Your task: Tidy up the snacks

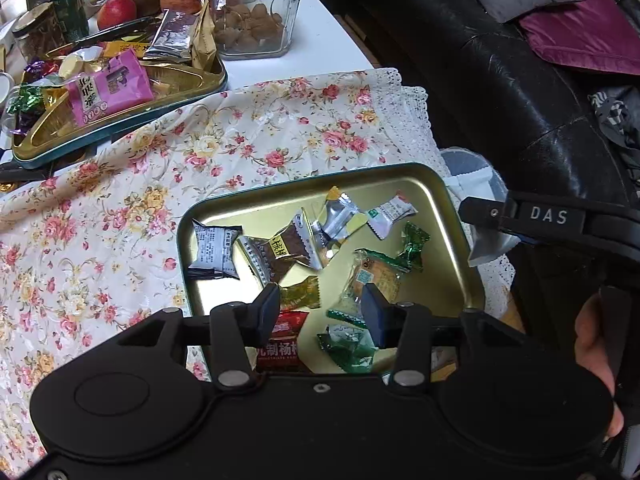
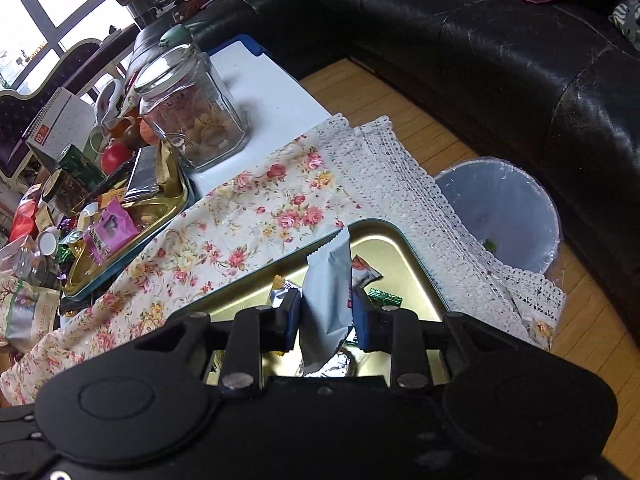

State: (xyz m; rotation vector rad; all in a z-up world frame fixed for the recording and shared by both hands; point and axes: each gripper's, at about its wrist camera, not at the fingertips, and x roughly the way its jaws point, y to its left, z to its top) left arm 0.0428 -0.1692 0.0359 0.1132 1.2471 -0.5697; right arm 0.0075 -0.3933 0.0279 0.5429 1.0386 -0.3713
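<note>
Right gripper (image 2: 326, 318) clamped on a grey snack packet (image 2: 326, 292) above the gold tin tray (image 2: 416, 256) — left gripper (image 1: 322, 306) spread apart, gripping nothing.

The packet stands upright between the right gripper's blue pads, its serrated top edge uppermost, over the tray's right side. The tray sits on the floral cloth (image 1: 120, 208) at the worktop's near corner and holds loose wrapped snacks — a grey packet (image 1: 214, 250), a brown one (image 1: 276, 256), green candies (image 1: 412, 246), a red packet (image 1: 282, 340) under the left gripper. The left gripper hovers over the tray's near edge. A second tray (image 1: 120, 120) heaped with snacks, a pink packet (image 1: 110, 88) among them, lies further back, well apart, next to a glass jar (image 2: 188, 108).
</note>
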